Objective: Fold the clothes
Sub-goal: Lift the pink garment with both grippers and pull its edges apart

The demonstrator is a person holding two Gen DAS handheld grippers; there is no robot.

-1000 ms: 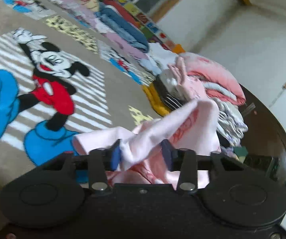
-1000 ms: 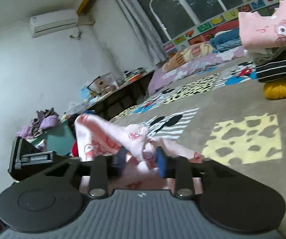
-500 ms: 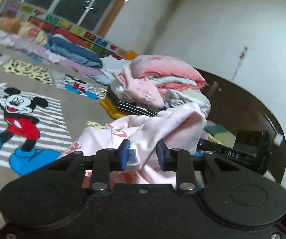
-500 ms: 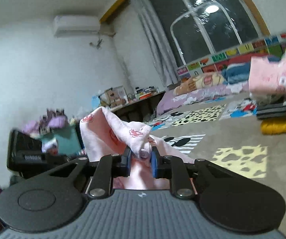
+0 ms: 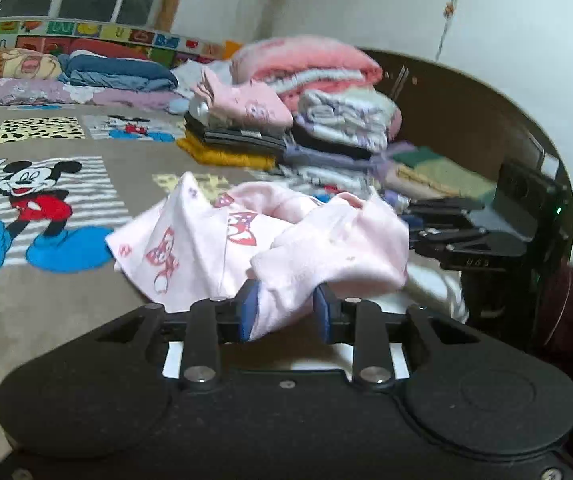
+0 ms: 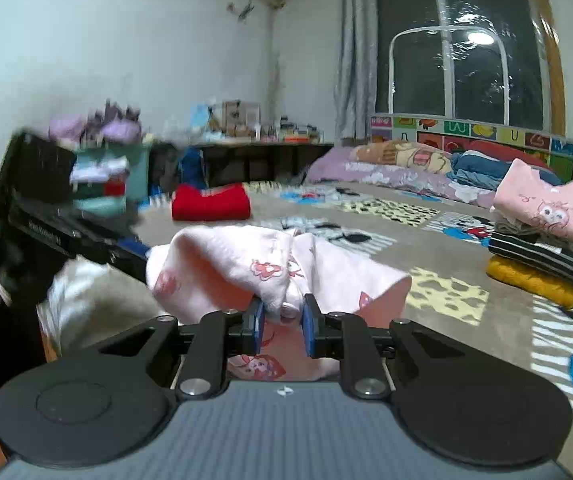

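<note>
Pink printed garment (image 5: 286,236) is held bunched above the cartoon-mouse bedspread (image 5: 46,200), clamped in left gripper (image 5: 285,312), whose jaws have just opened a little, and in right gripper (image 6: 280,320). Folded clothes stack (image 5: 310,120) is seen near the white wall (image 5: 486,20); dark window (image 6: 458,48) behind.

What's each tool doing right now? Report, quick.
Left tool: closed on a bunch of the pink garment, jaws just eased wider.
Right tool: closed on the same pink garment.
</note>
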